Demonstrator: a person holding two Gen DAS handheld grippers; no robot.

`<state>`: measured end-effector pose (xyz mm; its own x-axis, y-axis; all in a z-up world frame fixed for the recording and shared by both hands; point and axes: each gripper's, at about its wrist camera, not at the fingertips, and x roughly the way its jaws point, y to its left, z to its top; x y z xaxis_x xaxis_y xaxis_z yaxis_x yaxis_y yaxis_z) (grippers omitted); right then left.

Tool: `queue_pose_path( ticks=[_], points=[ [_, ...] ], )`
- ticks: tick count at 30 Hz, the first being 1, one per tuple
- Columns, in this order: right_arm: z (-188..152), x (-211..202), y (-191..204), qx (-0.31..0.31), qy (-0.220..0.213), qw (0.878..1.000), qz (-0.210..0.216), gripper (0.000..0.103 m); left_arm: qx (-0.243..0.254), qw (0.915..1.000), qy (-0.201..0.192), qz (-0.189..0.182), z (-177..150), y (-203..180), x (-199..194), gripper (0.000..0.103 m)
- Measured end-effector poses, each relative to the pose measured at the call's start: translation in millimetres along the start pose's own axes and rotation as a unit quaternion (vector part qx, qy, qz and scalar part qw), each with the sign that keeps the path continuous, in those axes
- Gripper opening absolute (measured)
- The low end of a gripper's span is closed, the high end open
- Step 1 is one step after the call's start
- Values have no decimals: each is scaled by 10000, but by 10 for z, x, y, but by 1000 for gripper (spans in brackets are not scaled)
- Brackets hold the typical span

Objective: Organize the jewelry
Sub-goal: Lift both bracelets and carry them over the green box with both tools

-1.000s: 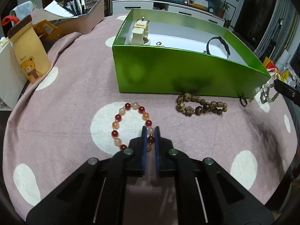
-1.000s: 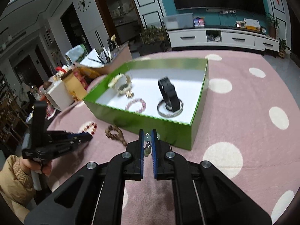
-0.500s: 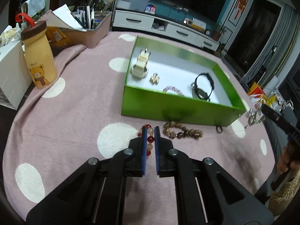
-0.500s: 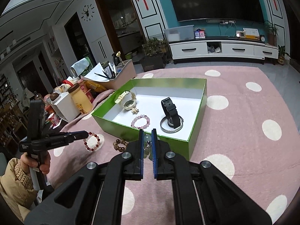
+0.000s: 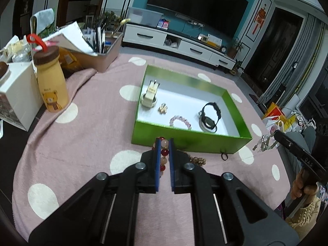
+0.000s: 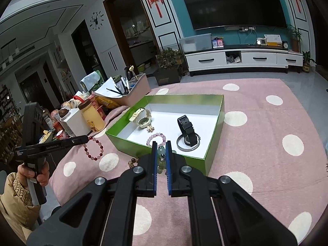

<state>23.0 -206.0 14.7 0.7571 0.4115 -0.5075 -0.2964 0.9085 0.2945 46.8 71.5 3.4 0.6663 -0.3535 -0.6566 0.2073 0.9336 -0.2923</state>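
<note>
Grippers both clamped — left gripper (image 5: 164, 143) on red bead bracelet (image 6: 93, 148); right gripper (image 6: 161, 145) on green pendant (image 6: 161, 150); readable writing — none.

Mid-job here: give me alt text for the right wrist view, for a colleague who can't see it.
The right gripper is shut on a pale green bead piece just short of an open green box holding two watches and a pink bracelet. At left, the left gripper holds a red bead bracelet dangling above the pink dotted tablecloth.
</note>
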Motion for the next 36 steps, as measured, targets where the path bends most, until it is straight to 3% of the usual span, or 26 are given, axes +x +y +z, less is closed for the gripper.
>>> queue_pose_path(
  ticks=[19,36],
  points=[
    [291,-74,13,-115,-494,9985,223,7,243,9987,-446,59,473,-426,-230,7],
    [648,107,-78,-171,-695,9974,6,7,658,9971,-384,68,938,-875,221,7]
  ],
)
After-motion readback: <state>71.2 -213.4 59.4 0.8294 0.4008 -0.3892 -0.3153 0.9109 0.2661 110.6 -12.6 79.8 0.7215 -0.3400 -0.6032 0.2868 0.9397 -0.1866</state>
